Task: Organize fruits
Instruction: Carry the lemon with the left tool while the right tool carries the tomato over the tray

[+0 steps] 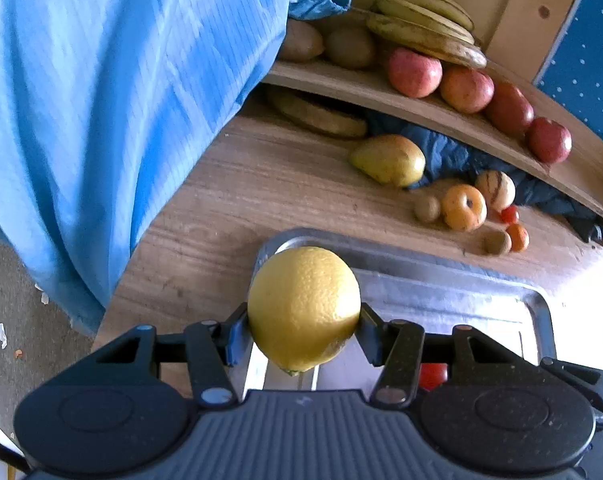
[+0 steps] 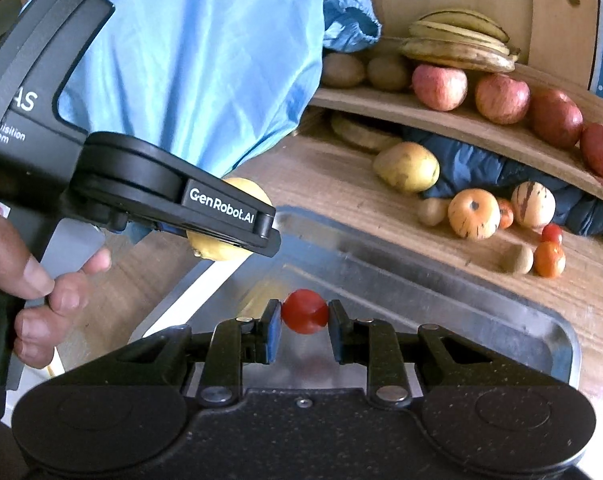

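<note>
Left claw (image 1: 303, 322): jaws part open, clamped on a lemon (image 1: 303, 308), one pad on each side of it, low centre of the left wrist view. Lemon hangs over the near left corner of a metal tray (image 1: 421, 280) on the desk (image 1: 241, 184). In the right wrist view the same claw enters from the left, held by a hand (image 2: 37, 292), with the lemon showing behind its finger at mid left. Right claw (image 2: 304, 320): jaws nearly closed, gripping a small tomato (image 2: 304, 311), pads touching both sides, lower centre of that view, over the tray's inner floor. Loose fruit on the desk beyond the tray, right of centre: a pear (image 1: 387, 159), a persimmon (image 1: 463, 207), a striped melon (image 1: 495, 190), two kiwis (image 1: 426, 208), small red and orange fruits beside them. A dark blue cloth (image 1: 453, 156) lies behind these, touching the pear. On the shelf (image 1: 341, 82) above, upper right: four apples (image 1: 414, 72) in a row, bananas (image 1: 425, 20) behind them, brown fruits to their left. A light blue garment (image 1: 121, 100) fills the upper left of both views.
</note>
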